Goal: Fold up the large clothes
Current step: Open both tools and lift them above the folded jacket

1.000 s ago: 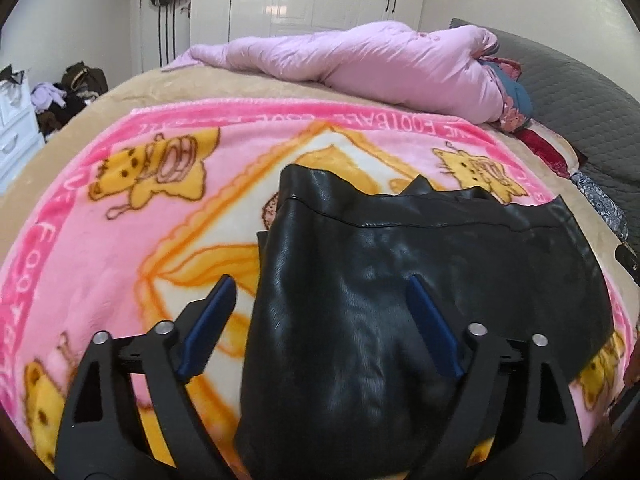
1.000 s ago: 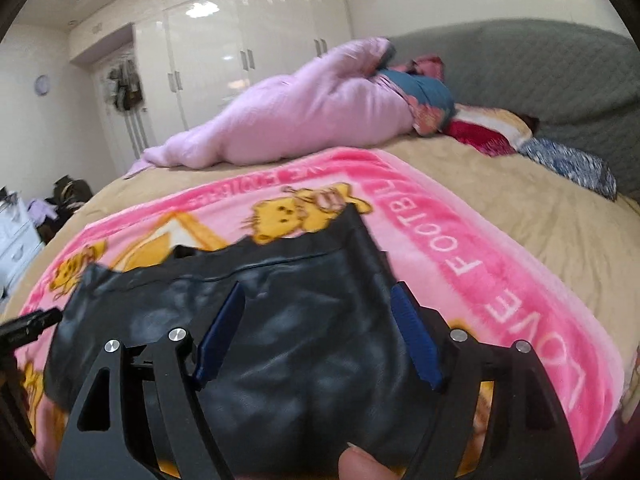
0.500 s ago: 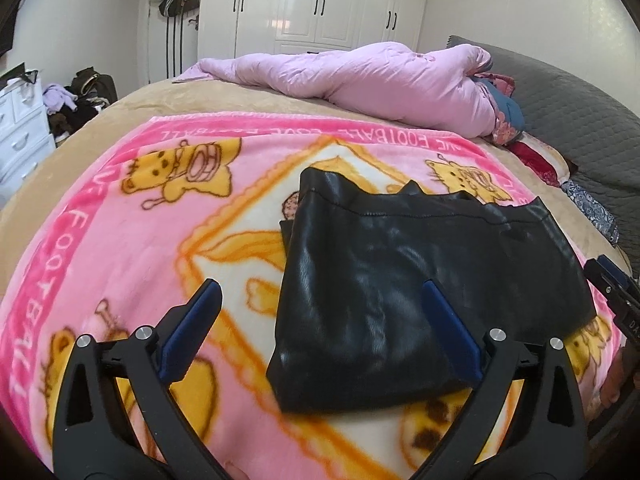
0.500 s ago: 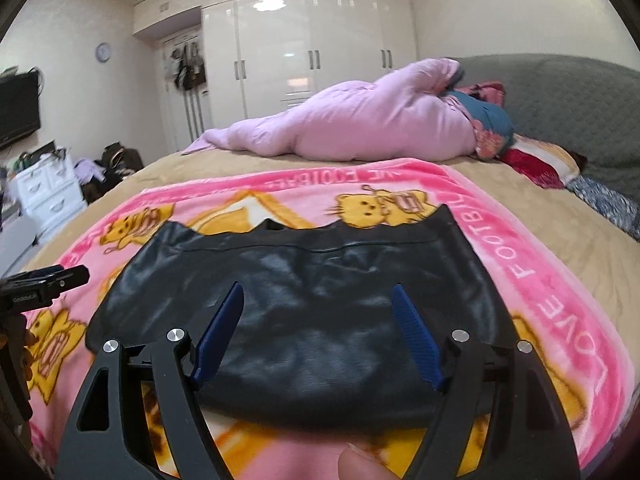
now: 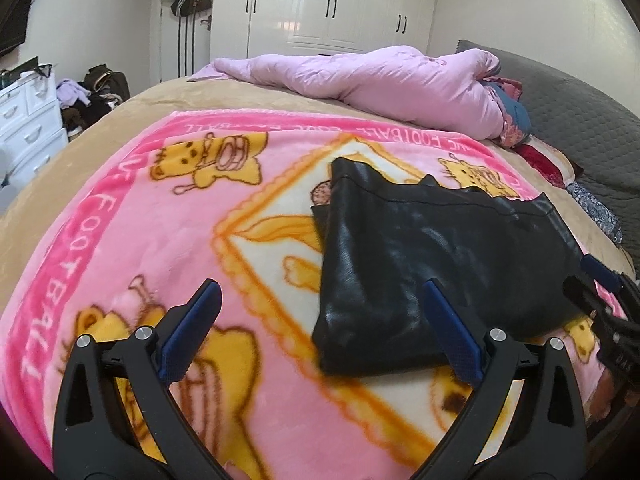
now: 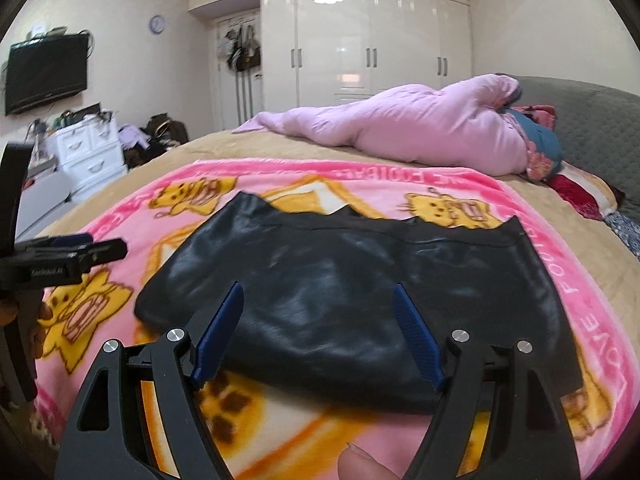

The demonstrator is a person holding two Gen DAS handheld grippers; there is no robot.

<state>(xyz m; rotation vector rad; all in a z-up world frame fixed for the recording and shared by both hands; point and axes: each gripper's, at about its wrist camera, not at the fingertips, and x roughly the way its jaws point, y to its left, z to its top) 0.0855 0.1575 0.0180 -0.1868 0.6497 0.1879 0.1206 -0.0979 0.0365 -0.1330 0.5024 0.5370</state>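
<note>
A folded black leather-look garment (image 5: 420, 272) lies flat on a pink cartoon blanket (image 5: 120, 240) spread over the bed. My left gripper (image 5: 320, 286) hovers open just short of the garment's near left corner, nothing between its blue pads. In the right wrist view the same garment (image 6: 360, 280) stretches across the blanket (image 6: 560, 260), and my right gripper (image 6: 318, 287) stands open above its near edge, holding nothing. Each gripper shows in the other's view: the right gripper (image 5: 600, 284) at the garment's right side, the left gripper (image 6: 80, 254) at its left.
A rolled pink quilt (image 5: 380, 84) and pillows lie along the far side of the bed by a grey headboard (image 5: 580, 112). White drawers (image 6: 92, 152) and piled bags stand at the left, a wall television (image 6: 46, 72) above. A fingertip (image 6: 360, 464) shows at the bottom.
Both grippers have drawn back from over the garment toward its near edge. The left jaws have spread wider, and the garment now lies free on the blanket.
</note>
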